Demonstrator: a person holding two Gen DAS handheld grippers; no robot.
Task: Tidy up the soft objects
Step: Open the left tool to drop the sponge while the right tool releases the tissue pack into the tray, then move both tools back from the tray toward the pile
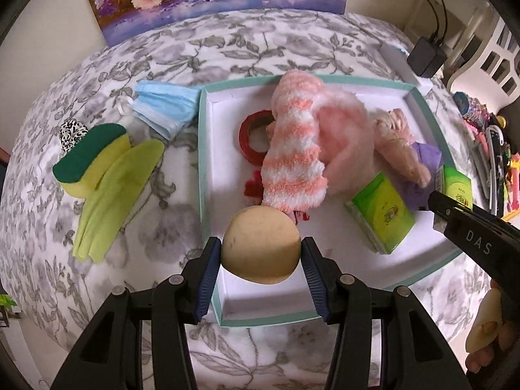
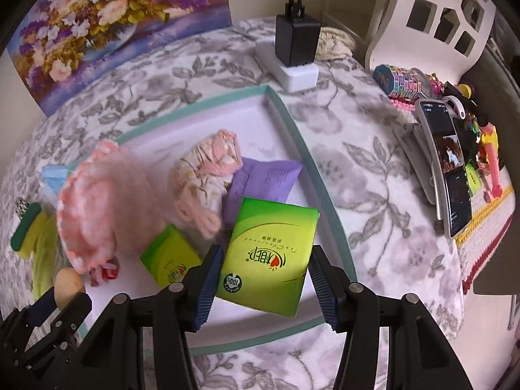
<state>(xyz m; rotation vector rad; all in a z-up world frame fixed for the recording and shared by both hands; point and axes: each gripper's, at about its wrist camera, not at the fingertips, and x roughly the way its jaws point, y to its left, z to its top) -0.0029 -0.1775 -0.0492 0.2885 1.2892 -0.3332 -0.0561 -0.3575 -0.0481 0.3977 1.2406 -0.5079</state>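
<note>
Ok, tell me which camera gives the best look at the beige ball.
The left wrist view. There the beige ball sits large and unobstructed, clamped in the left gripper above the near corner of the teal-rimmed tray. The right wrist view catches it only small at the lower left edge, partly hidden by the gripper.

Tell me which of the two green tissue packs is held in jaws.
The green tissue pack nearer the tray's right wall, clamped by the right gripper. The other pack lies free on the tray floor beside it.
</note>
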